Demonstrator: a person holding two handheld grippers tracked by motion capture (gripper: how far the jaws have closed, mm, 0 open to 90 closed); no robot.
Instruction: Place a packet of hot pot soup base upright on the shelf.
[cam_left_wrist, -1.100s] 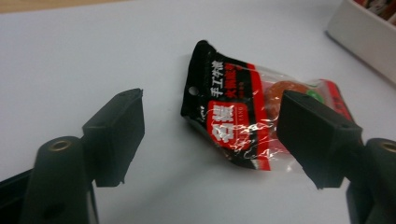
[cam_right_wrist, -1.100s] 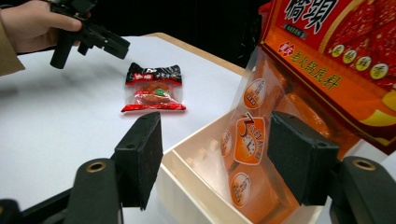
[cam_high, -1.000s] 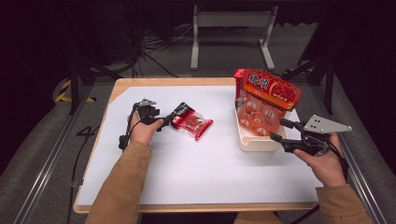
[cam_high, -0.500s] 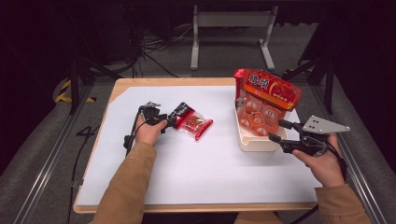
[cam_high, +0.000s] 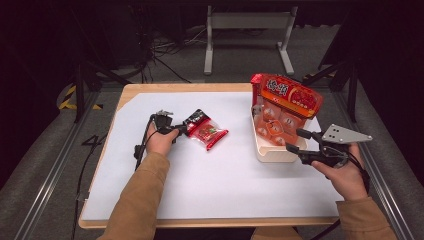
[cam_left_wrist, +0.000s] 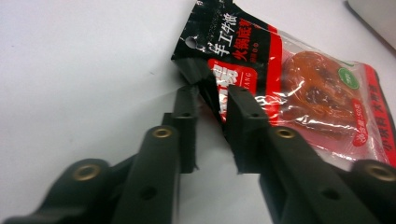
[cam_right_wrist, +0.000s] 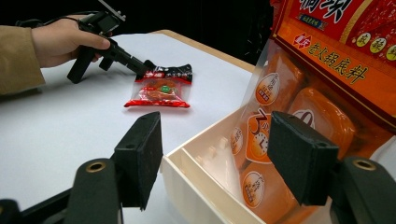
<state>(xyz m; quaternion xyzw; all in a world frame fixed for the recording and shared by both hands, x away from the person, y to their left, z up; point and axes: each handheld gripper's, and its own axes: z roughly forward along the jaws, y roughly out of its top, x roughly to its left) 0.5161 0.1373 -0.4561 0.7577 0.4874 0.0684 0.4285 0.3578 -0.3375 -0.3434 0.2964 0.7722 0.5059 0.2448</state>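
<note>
- Jaws of your left gripper (cam_left_wrist: 210, 100) have just been closing, and they now pinch the black top corner of the small sauce packet (cam_left_wrist: 289, 88); that corner crumples between the pads in the left gripper view.
- Your left gripper (cam_high: 176, 129) shows in the high view left of the table's middle, with the packet (cam_high: 205, 131) lying flat on the white table cover (cam_high: 210, 190) just beyond its tips.
- From the right gripper view, your left gripper (cam_right_wrist: 140, 65) comes in low from the left and meets the packet (cam_right_wrist: 161, 88) at its black end, the red end pointing away from your hand.
- Your right gripper (cam_right_wrist: 215, 154) stands released, its jaws wide apart with nothing between them; the near corner of the cream tray (cam_right_wrist: 191, 186) sits in front of the gap.
- In the high view your right gripper (cam_high: 295, 141) hovers at the tray's (cam_high: 272, 154) near right side, close to its rim; I cannot tell whether it touches.
- A large red bag of orange portions (cam_high: 282, 107) stands tilted in the tray, well apart from the small packet.
</note>
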